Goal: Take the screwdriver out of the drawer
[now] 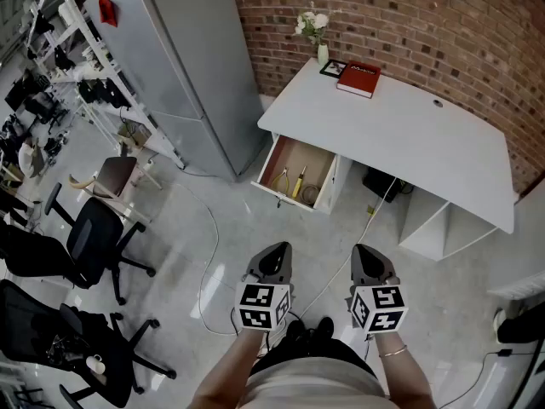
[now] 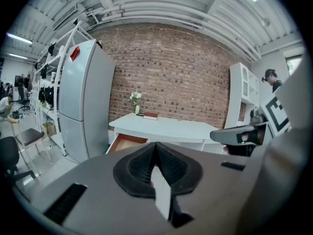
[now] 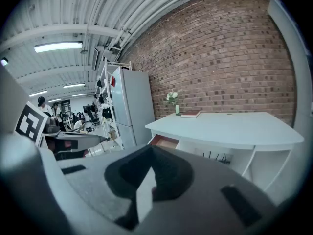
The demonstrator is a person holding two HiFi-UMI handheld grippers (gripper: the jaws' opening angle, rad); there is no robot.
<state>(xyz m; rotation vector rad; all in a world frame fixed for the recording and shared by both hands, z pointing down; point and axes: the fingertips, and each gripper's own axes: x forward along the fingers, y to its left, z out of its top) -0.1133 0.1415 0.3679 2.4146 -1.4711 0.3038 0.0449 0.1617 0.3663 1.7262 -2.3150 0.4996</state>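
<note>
Screwdriver (image 1: 300,182) lies inside open drawer (image 1: 283,196). Left gripper (image 1: 278,249) and right gripper (image 1: 363,250) both clenched, empty, well apart from drawer.

Bright, even light from white ceiling tube lamps (image 3: 58,46), upper left; I see fisheye-bent edges, black corners, my grey right gripper (image 3: 152,150) blurred close.

My left gripper (image 2: 156,152): jaws together, nothing between them.
Desk (image 2: 171,127): white, far ahead of me.
Drawer (image 2: 126,142): open, at the desk's left end.
Fridge (image 2: 80,106): left of the desk.
</note>
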